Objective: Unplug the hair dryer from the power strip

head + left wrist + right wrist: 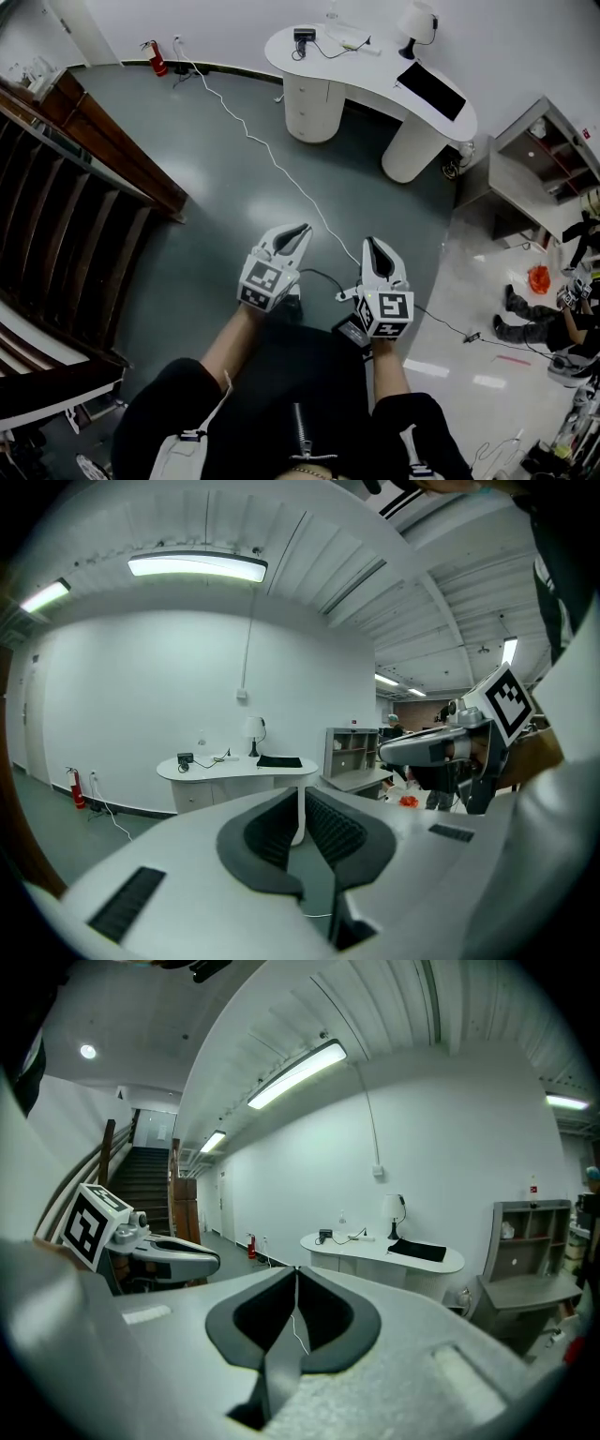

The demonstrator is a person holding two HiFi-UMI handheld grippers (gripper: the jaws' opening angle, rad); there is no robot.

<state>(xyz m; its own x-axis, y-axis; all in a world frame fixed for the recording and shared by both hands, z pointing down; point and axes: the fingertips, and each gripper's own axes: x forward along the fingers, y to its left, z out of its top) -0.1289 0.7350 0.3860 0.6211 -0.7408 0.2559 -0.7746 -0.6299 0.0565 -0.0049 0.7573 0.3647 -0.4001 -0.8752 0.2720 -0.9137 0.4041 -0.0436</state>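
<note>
One white desk (375,77), grey floor (234,211), wooden staircase (56,220)

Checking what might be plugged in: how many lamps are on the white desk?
1. The lamp stands at the desk's far edge by the wall, next to the black mat. None seems hidden.

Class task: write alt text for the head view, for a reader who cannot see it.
A person holds a left gripper and right gripper, both shut and empty, side by side above a grey floor, pointing toward a curved white desk. A white cable snakes across the floor.
</note>
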